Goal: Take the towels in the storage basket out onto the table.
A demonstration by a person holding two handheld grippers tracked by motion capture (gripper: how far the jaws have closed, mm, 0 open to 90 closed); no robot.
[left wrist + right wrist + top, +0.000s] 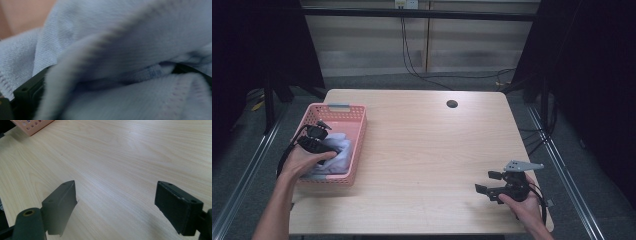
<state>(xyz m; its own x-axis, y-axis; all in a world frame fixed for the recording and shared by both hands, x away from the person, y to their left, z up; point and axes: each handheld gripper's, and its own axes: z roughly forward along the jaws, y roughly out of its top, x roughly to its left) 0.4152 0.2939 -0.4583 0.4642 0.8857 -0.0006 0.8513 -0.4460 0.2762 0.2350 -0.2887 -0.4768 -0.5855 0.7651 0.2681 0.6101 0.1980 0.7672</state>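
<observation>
A light blue cloth (pixel 338 150) lies bunched in a pink perforated basket (pixel 357 148) at the table's left side. A person's left hand holds my left gripper (pixel 326 144) down inside the basket, against the cloth. In the left gripper view the cloth (pixel 125 37) fills the space between the two black jaws, which stand far apart at the frame's edges; my left gripper (pixel 110 85) looks open. My right gripper (pixel 484 181) is held low over the table near its front right corner, open, and in the right gripper view my right gripper (pixel 117 205) has only bare wood between its jaws.
The light wooden table (pixel 422 150) has a round cable hole (pixel 452 104) near its far edge. A corner of the basket (pixel 32 125) shows at the top left of the right gripper view. Cables run over the floor behind the table.
</observation>
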